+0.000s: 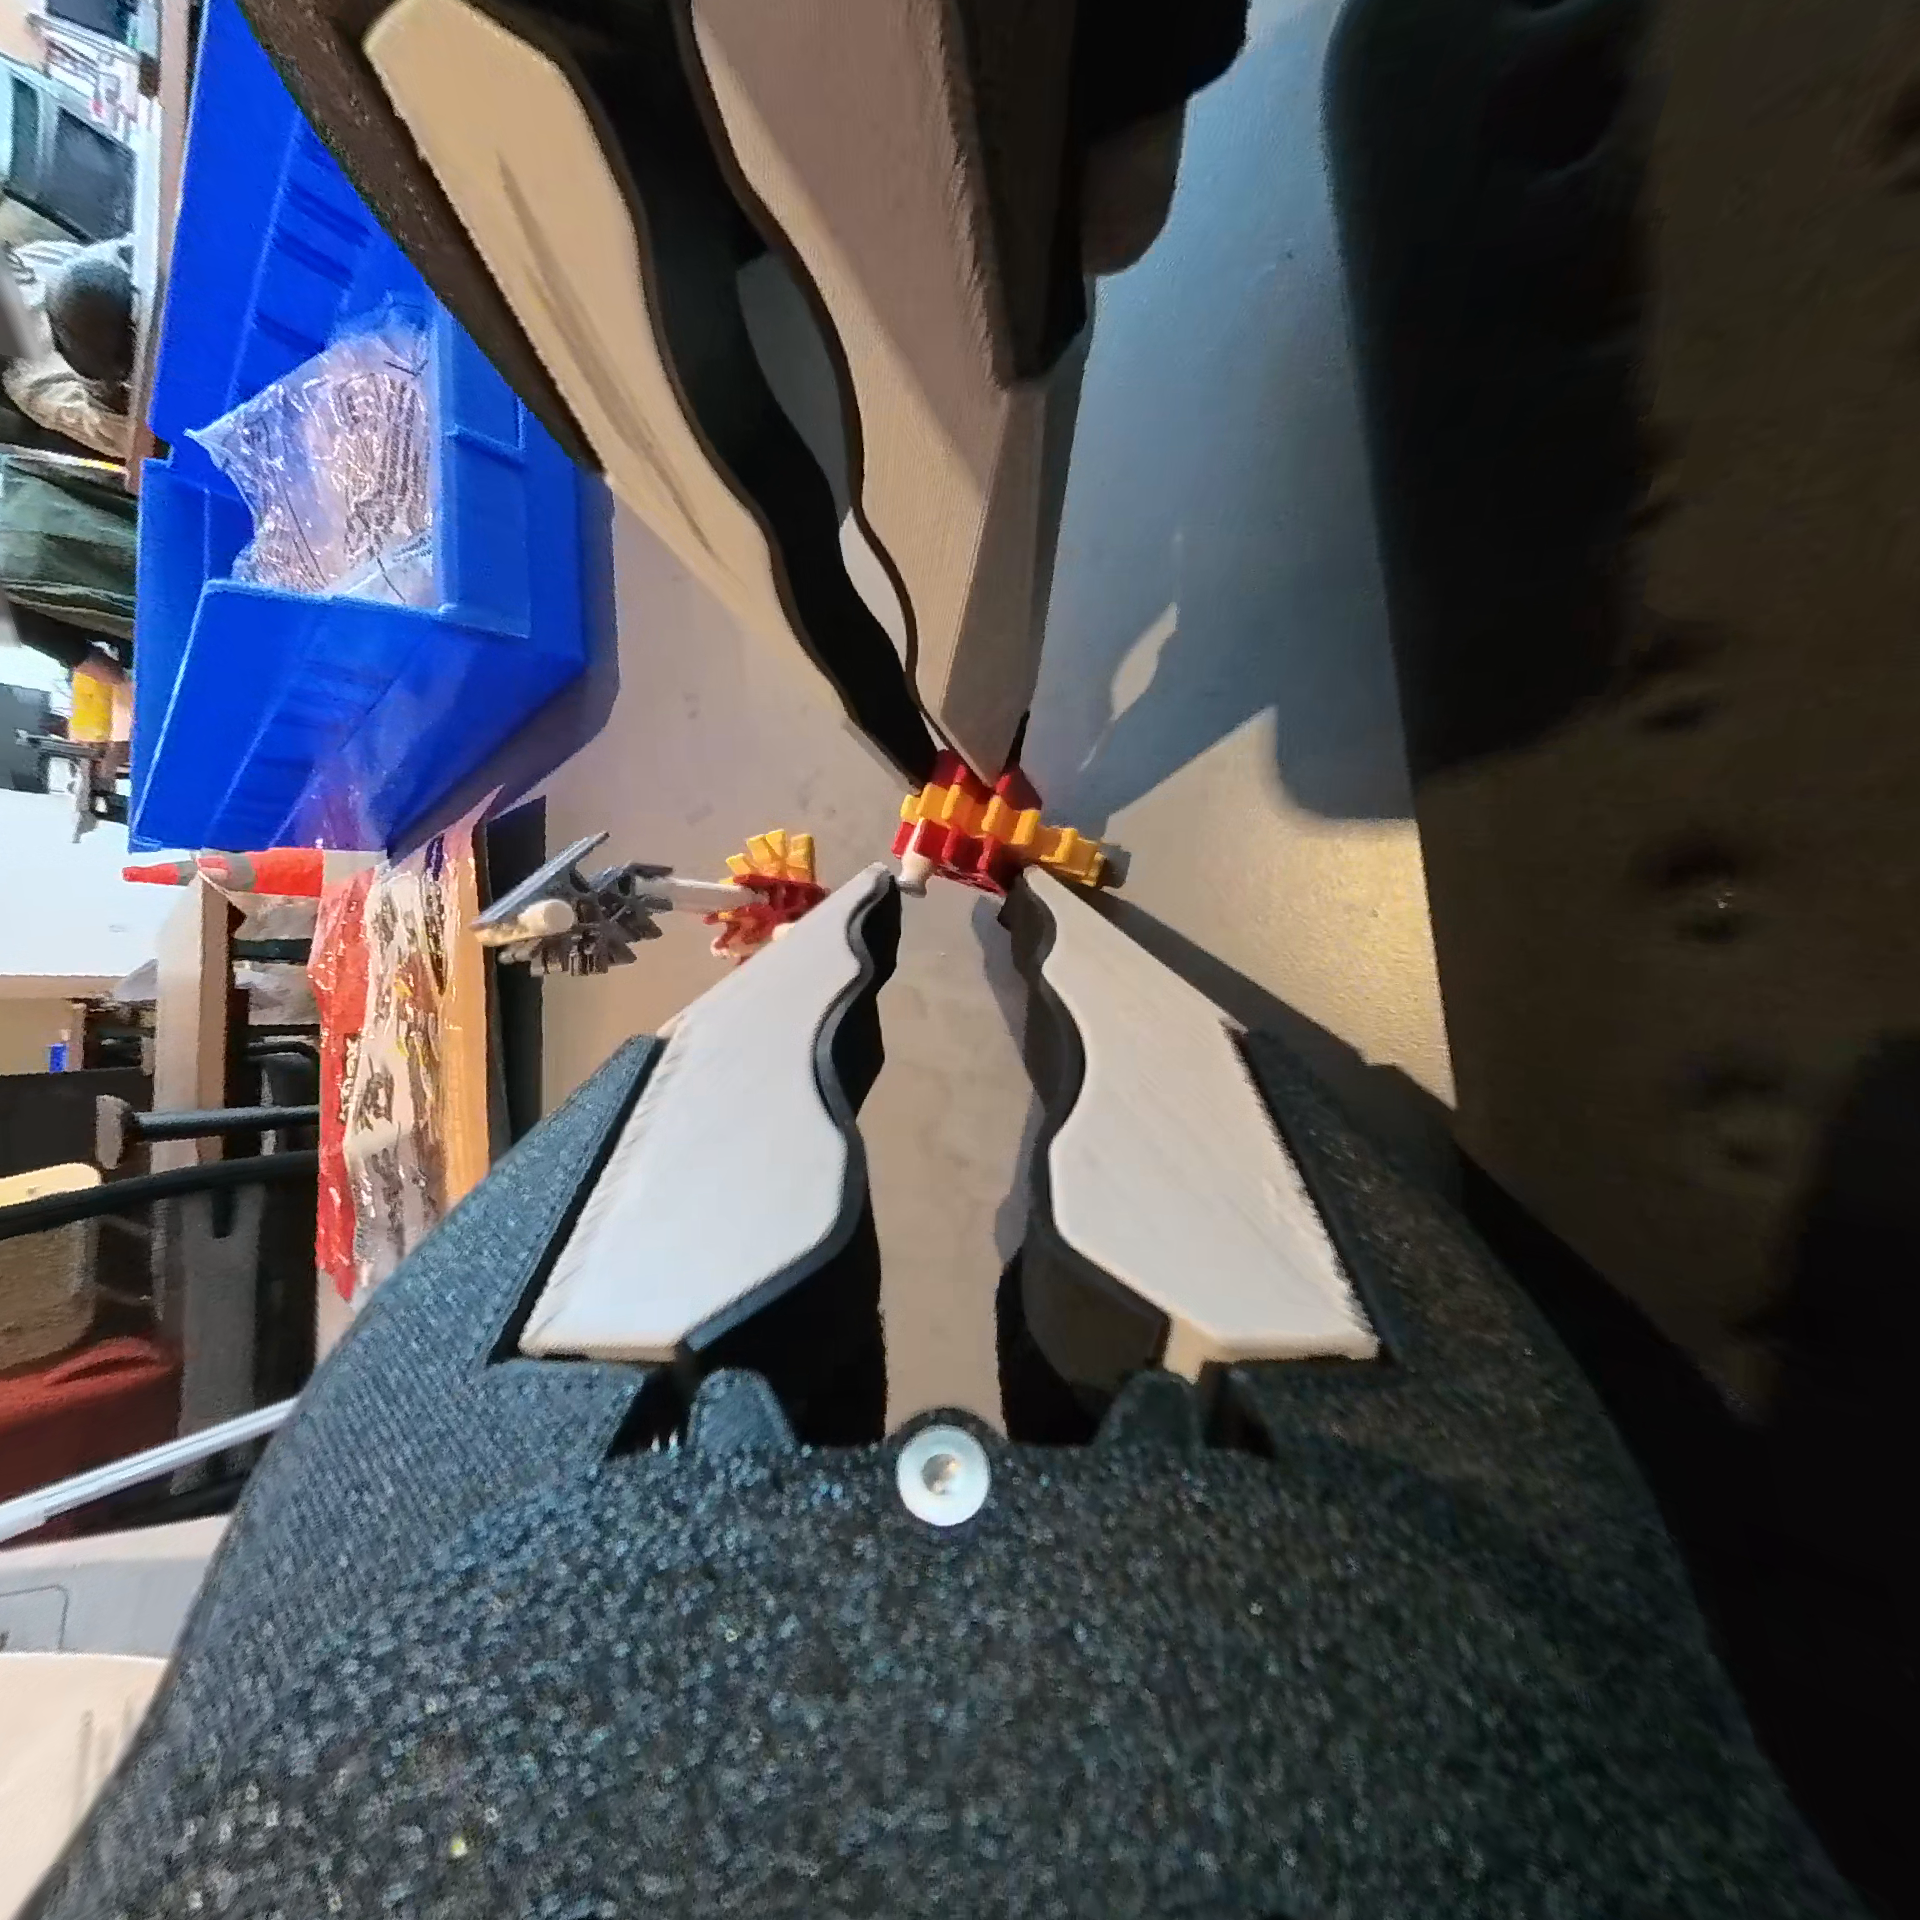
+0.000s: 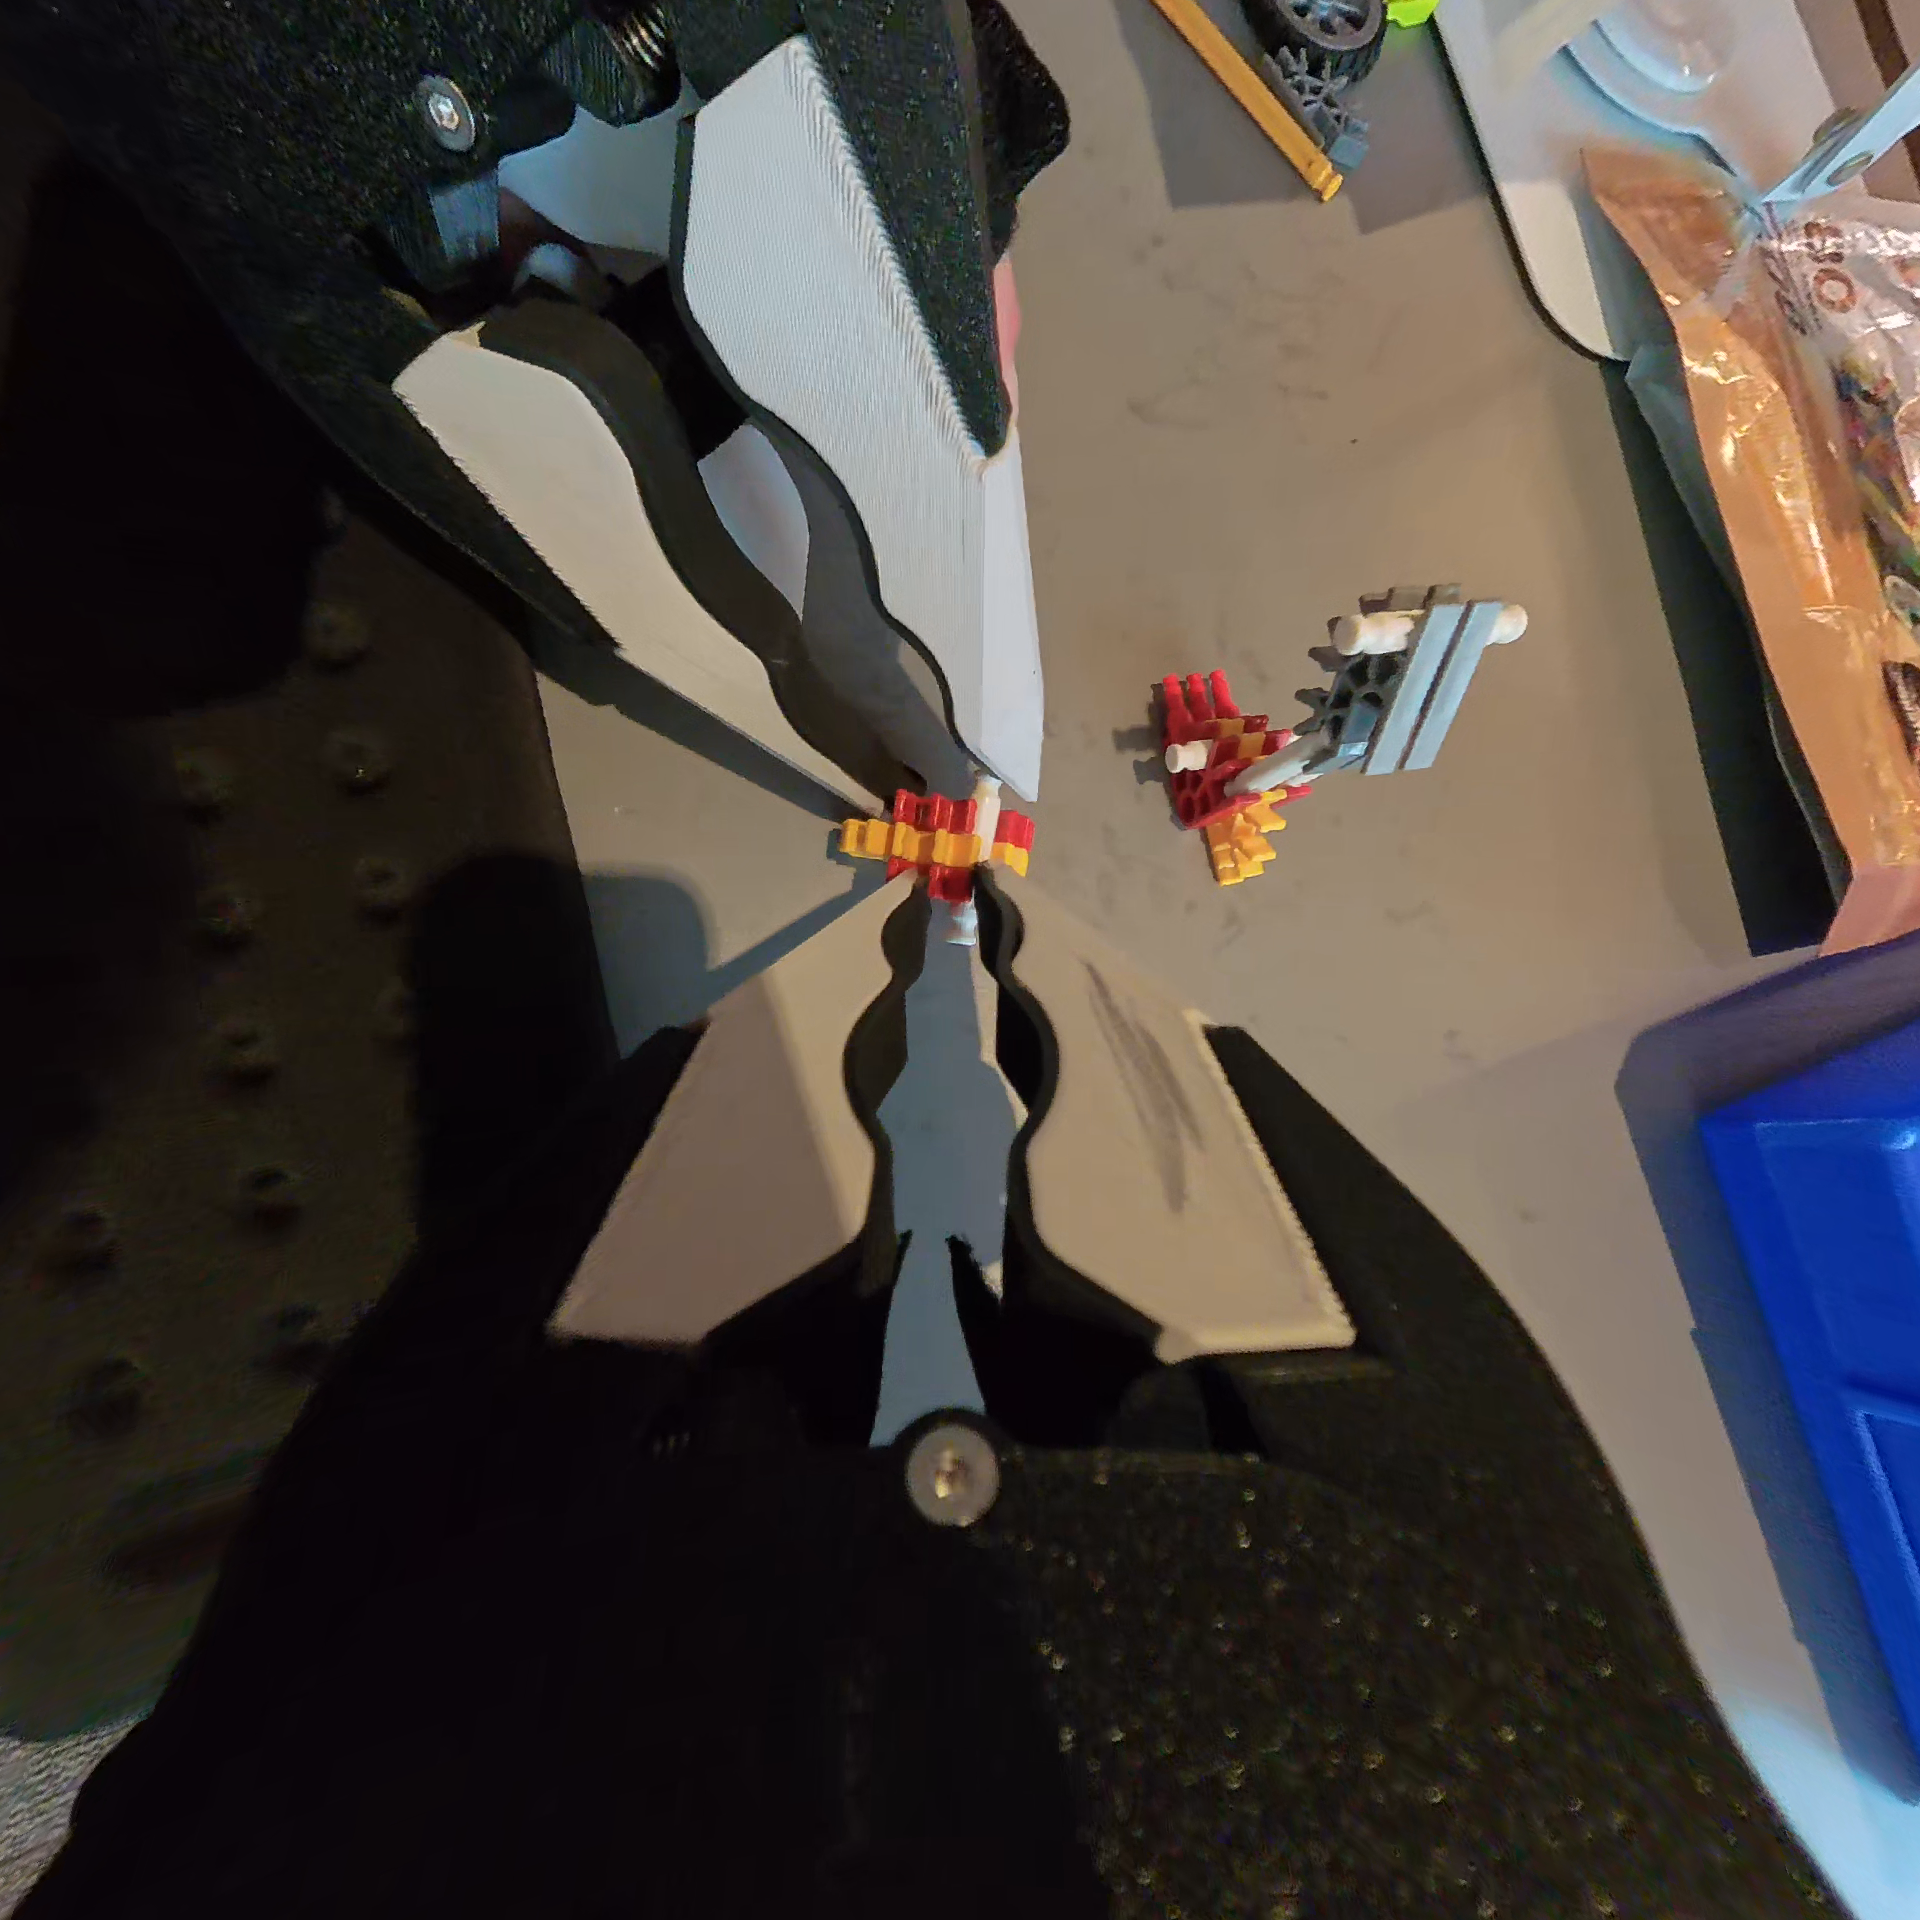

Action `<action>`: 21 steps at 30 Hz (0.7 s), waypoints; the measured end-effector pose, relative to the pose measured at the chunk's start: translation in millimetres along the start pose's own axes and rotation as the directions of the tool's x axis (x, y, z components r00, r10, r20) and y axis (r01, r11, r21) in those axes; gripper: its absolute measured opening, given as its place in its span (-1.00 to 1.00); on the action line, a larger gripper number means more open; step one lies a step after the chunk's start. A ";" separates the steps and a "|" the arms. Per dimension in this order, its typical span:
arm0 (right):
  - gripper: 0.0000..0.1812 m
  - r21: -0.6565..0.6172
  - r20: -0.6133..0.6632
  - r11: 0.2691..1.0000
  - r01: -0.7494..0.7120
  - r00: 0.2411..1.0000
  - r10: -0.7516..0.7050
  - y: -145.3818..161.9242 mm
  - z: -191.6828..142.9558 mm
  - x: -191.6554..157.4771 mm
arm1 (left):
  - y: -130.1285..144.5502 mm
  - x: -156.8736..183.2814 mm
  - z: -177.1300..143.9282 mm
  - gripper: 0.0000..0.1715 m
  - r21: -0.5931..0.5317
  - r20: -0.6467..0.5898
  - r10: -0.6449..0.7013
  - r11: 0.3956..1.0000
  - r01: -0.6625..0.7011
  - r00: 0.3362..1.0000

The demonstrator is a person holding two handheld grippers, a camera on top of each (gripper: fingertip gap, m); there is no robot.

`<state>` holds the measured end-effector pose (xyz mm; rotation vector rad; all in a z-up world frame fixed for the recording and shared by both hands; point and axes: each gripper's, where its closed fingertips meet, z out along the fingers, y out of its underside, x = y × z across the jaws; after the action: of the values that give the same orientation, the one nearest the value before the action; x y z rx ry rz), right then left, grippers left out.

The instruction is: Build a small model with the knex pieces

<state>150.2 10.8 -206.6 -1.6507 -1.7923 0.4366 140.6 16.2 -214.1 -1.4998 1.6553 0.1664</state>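
Note:
A small cluster of red and yellow toy connectors [image 1: 987, 826] on a short white rod hangs between both grippers above the grey table [image 2: 1299, 436]. My left gripper [image 1: 948, 888] is closed on the cluster's near side; it enters the right wrist view from the top [image 2: 961, 795]. My right gripper [image 2: 958, 906] is shut on the white rod end under the cluster [image 2: 940, 847]; it comes from above in the left wrist view [image 1: 966, 758]. A second red and yellow cluster [image 2: 1231, 795] joined to grey connectors [image 2: 1397, 675] lies on the table to the side, and shows in the left wrist view [image 1: 769, 883].
A blue bin [image 1: 312, 686] holding a clear plastic bag [image 1: 332, 468] stands at the table's edge; it also shows in the right wrist view [image 2: 1829, 1299]. A printed bag of parts [image 2: 1808, 499] lies beyond. A black wheel [image 2: 1320, 36] on a yellow rod [image 2: 1257, 104] lies farther off. A dark studded surface [image 2: 208, 935] borders the table. The tips of both grippers are at nearly the same place. Both grippers' tips are roughly 25 cm from the black wheel [image 2: 1320, 36].

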 end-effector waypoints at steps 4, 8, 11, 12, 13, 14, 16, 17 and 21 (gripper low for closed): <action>-0.92 0.007 -0.031 1.000 0.018 0.999 -0.018 1.4 -1.7 0.7 | -1.8 -0.2 1.4 -0.76 0.007 -0.016 0.021 1.000 -0.021 1.000; -0.91 0.030 -0.058 0.999 0.019 0.998 -0.017 1.2 -3.8 1.9 | -2.3 -1.1 3.6 -0.77 0.007 -0.025 0.036 0.999 -0.036 0.999; -0.91 0.067 -0.074 0.997 0.041 0.997 -0.036 -4.8 -8.1 0.4 | -1.5 -0.9 5.0 -0.82 0.003 -0.028 0.057 0.998 -0.057 0.998; -0.91 0.083 -0.063 0.996 0.031 0.998 -0.026 -7.2 -9.4 -1.0 | -1.2 1.7 6.2 -0.83 0.005 -0.037 0.070 0.998 -0.069 0.997; -0.90 0.076 -0.051 0.997 0.025 0.998 -0.021 -5.8 -9.0 -1.8 | -1.7 4.1 7.2 -0.83 0.006 -0.041 0.076 0.997 -0.076 0.996; -0.90 0.062 -0.053 0.998 0.025 0.998 -0.022 -3.0 -7.5 -0.8 | -1.1 3.0 8.1 -0.83 -0.002 -0.026 0.088 0.996 -0.088 0.996; -0.91 0.051 -0.047 0.999 0.009 0.999 -0.007 1.8 -5.3 0.3 | 0.0 2.2 8.0 -0.85 -0.004 -0.033 0.071 0.997 -0.071 0.997; -0.91 0.056 -0.036 0.998 0.000 0.999 0.002 2.4 -5.4 -0.9 | -0.7 2.7 7.5 -0.86 0.006 -0.041 0.060 0.998 -0.060 0.997; -0.92 0.046 -0.023 0.999 -0.002 1.000 0.003 4.7 -5.9 -3.2 | -2.4 5.6 8.1 -0.87 0.014 -0.050 0.065 0.998 -0.064 0.997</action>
<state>157.6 7.3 -206.0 -1.6206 -1.7507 0.4552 147.3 16.4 -221.7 -1.4530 1.7430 0.1543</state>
